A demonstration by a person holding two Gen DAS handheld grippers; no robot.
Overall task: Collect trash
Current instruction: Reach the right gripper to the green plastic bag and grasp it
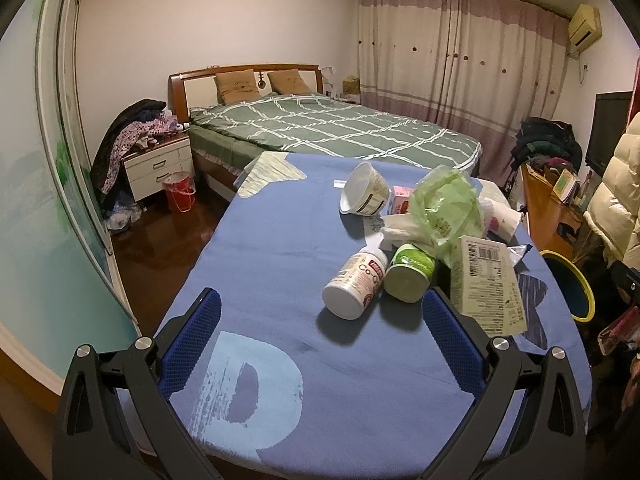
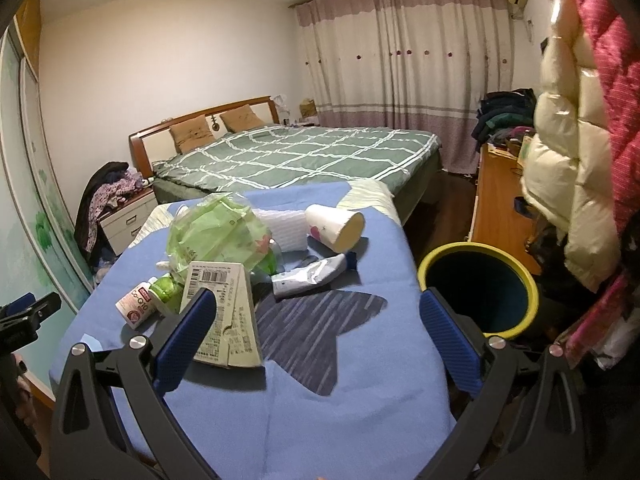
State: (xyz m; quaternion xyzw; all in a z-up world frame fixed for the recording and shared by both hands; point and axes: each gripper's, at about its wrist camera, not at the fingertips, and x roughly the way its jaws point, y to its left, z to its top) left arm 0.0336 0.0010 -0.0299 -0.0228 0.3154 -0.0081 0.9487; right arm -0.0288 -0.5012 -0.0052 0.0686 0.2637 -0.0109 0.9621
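Observation:
Trash lies in a pile on a table with a blue cloth (image 1: 280, 240). In the left wrist view I see a white Co-Q10 bottle (image 1: 356, 286) on its side, a green-lidded jar (image 1: 410, 276), a cream carton (image 1: 486, 286), a green plastic bag (image 1: 446, 208) and a white tub (image 1: 366, 194). My left gripper (image 1: 320, 312) is open and empty, just short of the bottle. In the right wrist view the carton (image 2: 224, 312) lies by my left finger; a squeezed tube (image 2: 312, 274) and paper cup (image 2: 336, 226) lie beyond. My right gripper (image 2: 318, 312) is open and empty.
A dark bin with a yellow rim (image 2: 478, 290) stands at the table's right edge; it also shows in the left wrist view (image 1: 572, 284). A green bed (image 1: 332, 128) lies behind the table. Puffy coats (image 2: 576, 160) hang at the right. A wooden desk (image 2: 500, 208) stands beyond the bin.

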